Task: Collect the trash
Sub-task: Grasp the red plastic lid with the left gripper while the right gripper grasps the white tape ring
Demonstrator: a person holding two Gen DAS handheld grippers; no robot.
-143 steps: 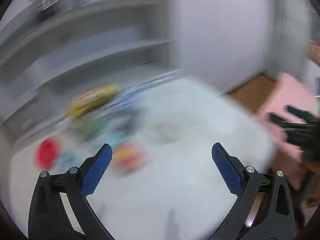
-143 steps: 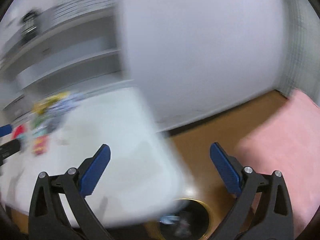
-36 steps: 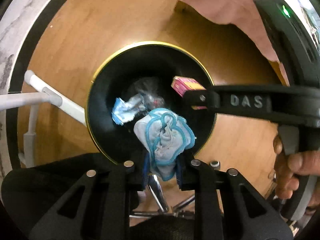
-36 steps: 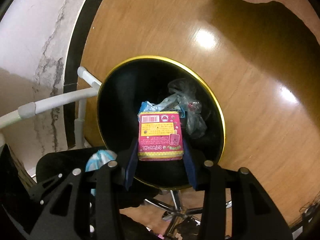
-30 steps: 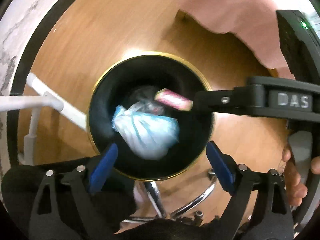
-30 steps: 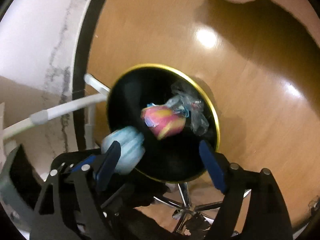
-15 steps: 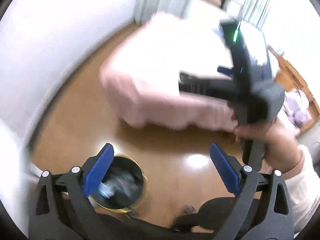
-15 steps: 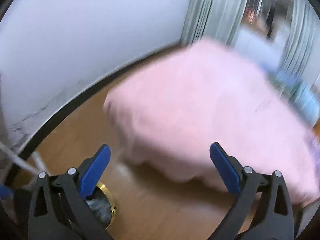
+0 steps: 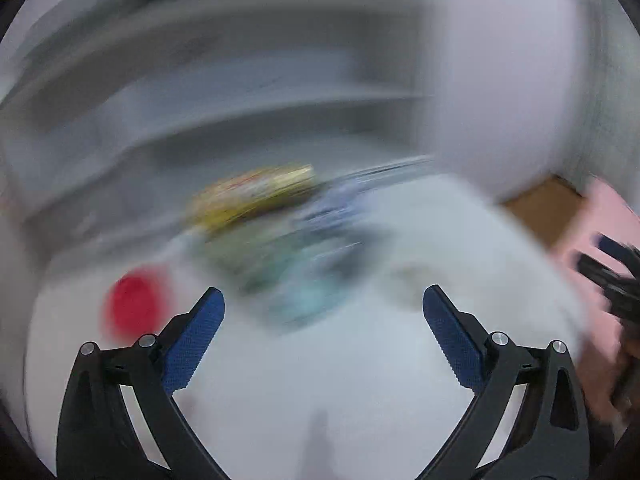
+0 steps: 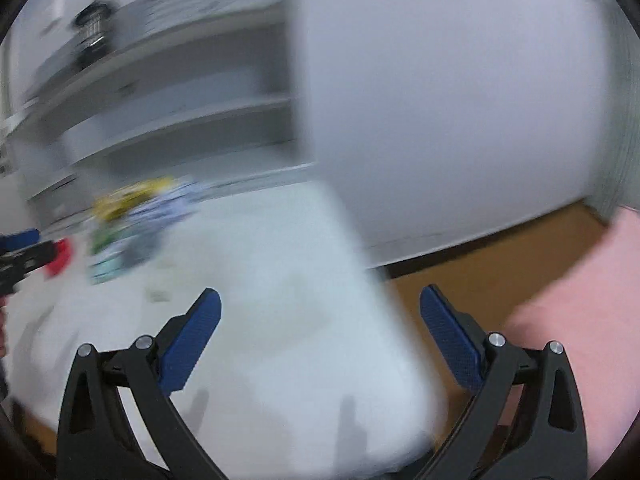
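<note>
Both views blur; left gripper and right gripper gape wide over smeared litter.

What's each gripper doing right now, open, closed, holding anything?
Left gripper: open, nothing between its fingers.
Right gripper: open, nothing between its fingers.

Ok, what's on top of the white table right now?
On the white table, toward its far left: a red round item, a yellow packet and blurred blue-green wrappers. Motion blur hides details; both open grippers are empty.
</note>
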